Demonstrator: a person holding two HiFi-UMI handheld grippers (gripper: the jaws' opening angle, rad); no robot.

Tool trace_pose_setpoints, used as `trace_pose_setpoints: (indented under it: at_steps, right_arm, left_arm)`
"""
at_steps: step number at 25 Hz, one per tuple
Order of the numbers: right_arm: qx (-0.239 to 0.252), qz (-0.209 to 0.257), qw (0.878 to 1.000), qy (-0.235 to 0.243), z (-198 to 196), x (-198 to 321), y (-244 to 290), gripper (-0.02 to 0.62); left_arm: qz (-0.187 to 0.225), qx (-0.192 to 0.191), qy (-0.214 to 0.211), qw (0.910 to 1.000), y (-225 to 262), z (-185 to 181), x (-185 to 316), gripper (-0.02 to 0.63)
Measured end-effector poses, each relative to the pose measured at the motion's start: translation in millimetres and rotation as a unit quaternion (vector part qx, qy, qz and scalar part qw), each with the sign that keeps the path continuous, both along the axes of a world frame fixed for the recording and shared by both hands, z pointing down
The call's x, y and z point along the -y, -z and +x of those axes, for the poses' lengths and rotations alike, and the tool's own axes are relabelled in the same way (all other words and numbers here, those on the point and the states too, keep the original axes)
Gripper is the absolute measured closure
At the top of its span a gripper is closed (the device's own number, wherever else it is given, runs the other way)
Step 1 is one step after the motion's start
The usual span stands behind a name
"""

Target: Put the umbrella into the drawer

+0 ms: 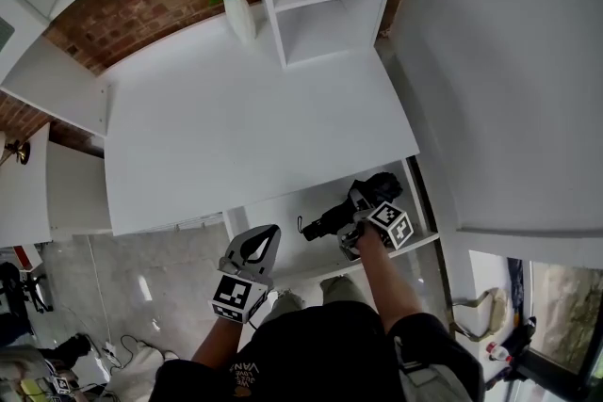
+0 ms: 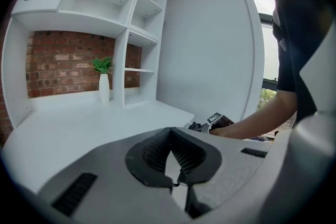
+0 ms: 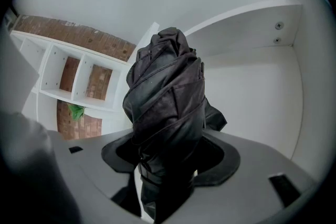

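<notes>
Closest in, at lower centre of the head view, the left gripper (image 1: 262, 242) hangs with its jaws pressed together on nothing, left of the drawer (image 1: 283, 214), likely to leave room. Further right, the right gripper (image 1: 362, 208) clamps the folded black umbrella (image 3: 167, 92) low inside the open drawer, seemingly for setting down. Just above, the desk top (image 1: 245, 127) overhangs the drawer's back. A vase (image 1: 240, 16) with a plant stands well apart, upper left.
</notes>
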State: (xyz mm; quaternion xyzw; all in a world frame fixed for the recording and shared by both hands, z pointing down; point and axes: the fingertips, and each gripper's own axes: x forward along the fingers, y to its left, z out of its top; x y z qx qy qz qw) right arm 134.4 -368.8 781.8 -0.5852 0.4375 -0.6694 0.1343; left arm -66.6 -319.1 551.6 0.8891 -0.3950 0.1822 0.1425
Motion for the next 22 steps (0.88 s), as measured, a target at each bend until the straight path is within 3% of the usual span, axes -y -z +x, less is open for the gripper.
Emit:
trace_pose_setpoints:
  at_steps: [22]
  right_arm:
    - [-0.036, -0.082, 0.996, 0.031, 19.2, 2.5, -53.8, 0.313]
  left_arm:
    - [-0.009, 0.007, -0.002, 0.9999, -16.2, 10.6, 3.1, 0.6]
